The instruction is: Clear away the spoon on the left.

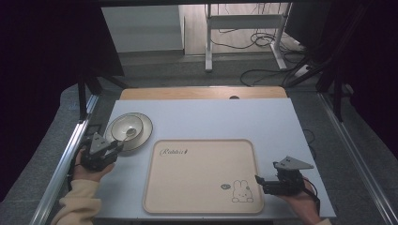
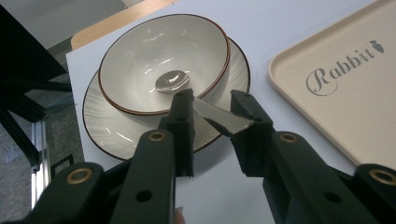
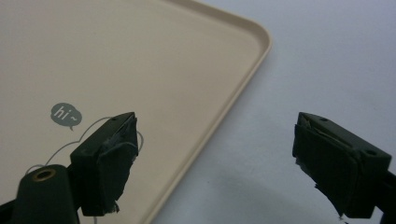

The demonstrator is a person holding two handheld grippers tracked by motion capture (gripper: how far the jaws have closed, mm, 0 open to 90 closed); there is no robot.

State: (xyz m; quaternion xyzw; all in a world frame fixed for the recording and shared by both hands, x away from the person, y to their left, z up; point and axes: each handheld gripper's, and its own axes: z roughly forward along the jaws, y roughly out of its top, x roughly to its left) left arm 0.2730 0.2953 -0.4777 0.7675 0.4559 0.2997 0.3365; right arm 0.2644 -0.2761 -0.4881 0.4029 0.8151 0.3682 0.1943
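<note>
Metal spoon [image 2: 205, 105] — shiny, in bowl [image 2: 140, 60]

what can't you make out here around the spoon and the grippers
- Spoon handle: in the left gripper view, whether the left gripper's pads press it is unclear; its far side is behind the left jaw.
- Plate: near rim hidden by the jaws.
- Tray rabbit print: in the right gripper view, mostly behind the right gripper's jaw.

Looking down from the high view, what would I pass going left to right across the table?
Left gripper → bowl with a spoon in it, on its plate → beige rabbit tray → right gripper.
</note>
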